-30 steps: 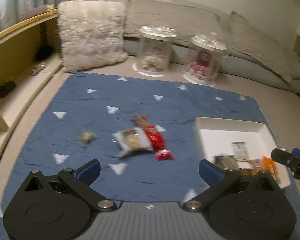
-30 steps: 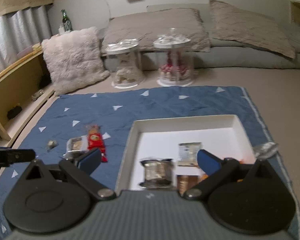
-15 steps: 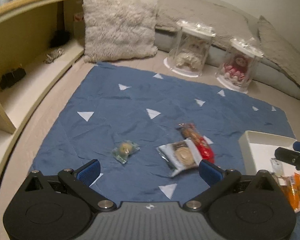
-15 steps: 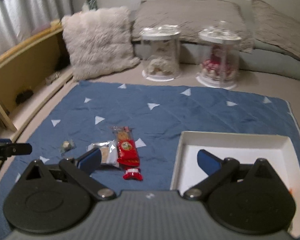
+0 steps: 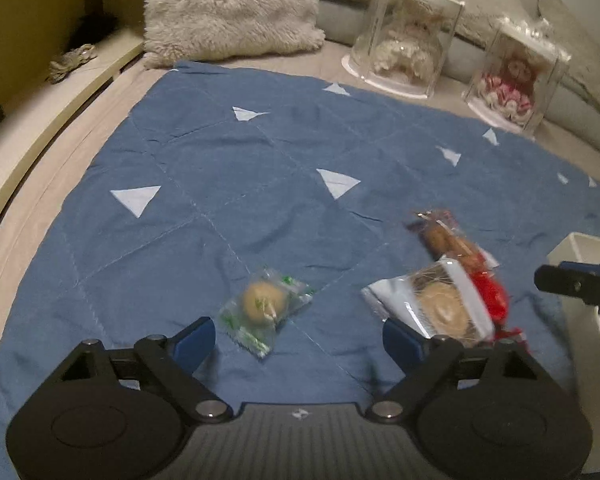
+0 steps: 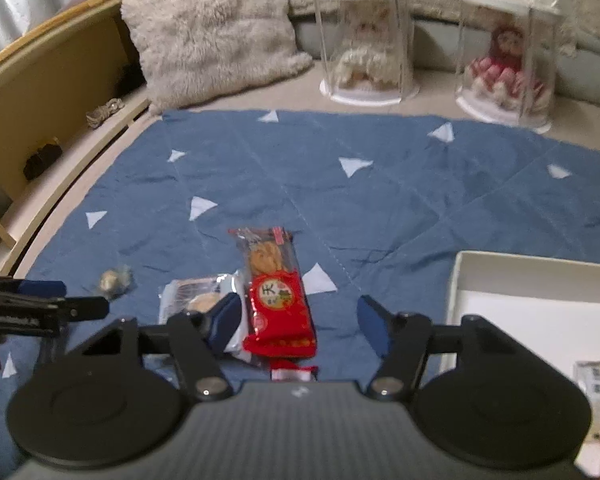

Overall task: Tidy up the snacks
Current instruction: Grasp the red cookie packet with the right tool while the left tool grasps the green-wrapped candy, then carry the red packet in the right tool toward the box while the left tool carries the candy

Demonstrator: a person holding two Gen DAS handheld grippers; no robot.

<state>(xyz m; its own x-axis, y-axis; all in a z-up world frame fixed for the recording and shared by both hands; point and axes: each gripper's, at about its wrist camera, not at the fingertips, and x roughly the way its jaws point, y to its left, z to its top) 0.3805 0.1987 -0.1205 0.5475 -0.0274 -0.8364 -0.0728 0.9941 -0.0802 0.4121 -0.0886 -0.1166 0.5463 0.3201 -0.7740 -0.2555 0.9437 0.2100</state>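
Three snacks lie on the blue cloth [image 5: 260, 160]. A small round cake in a clear green-printed wrapper [image 5: 265, 307] sits just ahead of my open left gripper [image 5: 298, 340]. A silver cookie packet [image 5: 432, 306] lies by its right finger, beside a red cracker packet [image 5: 466, 268]. My right gripper [image 6: 298, 320] is open with the red cracker packet [image 6: 278, 288] between its fingers; the silver packet [image 6: 198, 296] lies under its left finger. The white tray [image 6: 540, 312] is at right, holding a wrapped snack [image 6: 596, 380].
Two clear display cases with dolls [image 6: 366, 40] [image 6: 508, 52] stand beyond the cloth [image 6: 380, 184], next to a fluffy pillow [image 6: 212, 28]. A wooden shelf [image 6: 52, 80] runs along the left. The left gripper's tip [image 6: 40, 308] shows at the left edge.
Both grippers have swung left and come down towards the loose snacks. The tray has slid to the right edge of both views. Both grippers stay open.
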